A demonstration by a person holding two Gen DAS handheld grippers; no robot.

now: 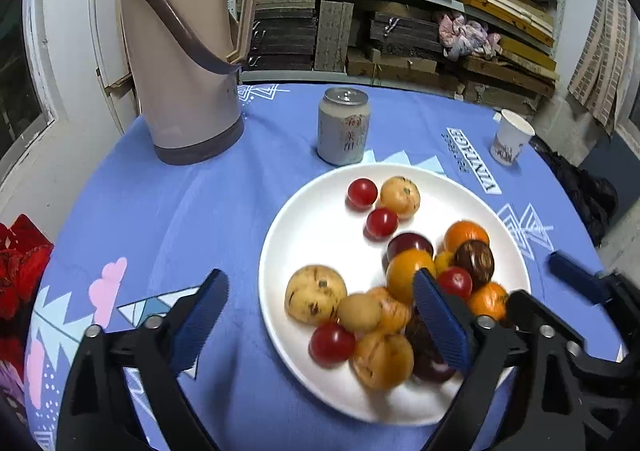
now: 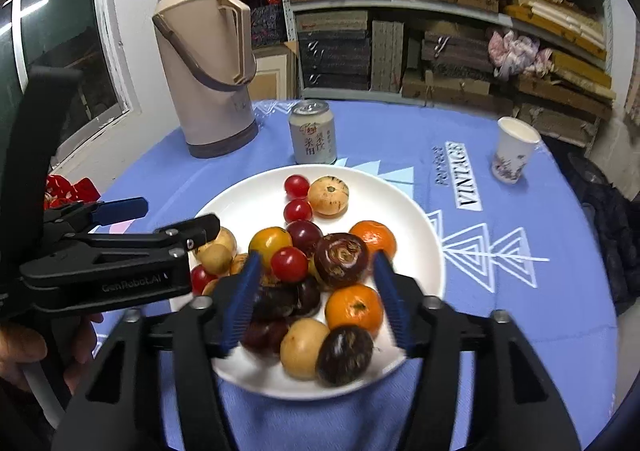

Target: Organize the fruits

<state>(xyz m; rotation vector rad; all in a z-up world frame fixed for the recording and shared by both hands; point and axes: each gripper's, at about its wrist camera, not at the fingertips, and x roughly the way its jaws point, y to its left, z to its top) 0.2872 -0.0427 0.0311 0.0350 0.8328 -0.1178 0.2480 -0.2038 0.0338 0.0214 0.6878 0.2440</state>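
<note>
While poised low over the near rim of the plate [image 2: 416,219], wide open and empty: the right gripper [image 2: 320,305], blue pads [image 2: 240,303] flanking the near heap, a dark fruit [image 2: 344,353], a pale one [image 2: 304,347] and an orange [image 2: 354,309] lying straight ahead between and just below the jaws. No long axis to speak of on these round fruits, so approachable from any side, probably by dropping straight down. Beside it, the left gripper [image 1: 320,315], equally open and holding nothing, one pad [image 1: 440,321] over the pile's left part, the other out over the cloth [image 1: 168,211]; nearest to it a speckled yellow fruit [image 1: 315,293] and a cherry tomato [image 1: 332,343]. Likely the better placed for the near heap: the right. Farther across the plate, apart from the pile, two tomatoes [image 2: 297,197] and a striped pale fruit [image 2: 328,195]. Beyond the plate, a can [image 2: 313,137], a thermos [image 2: 208,63] and a paper cup [image 2: 514,149].
</note>
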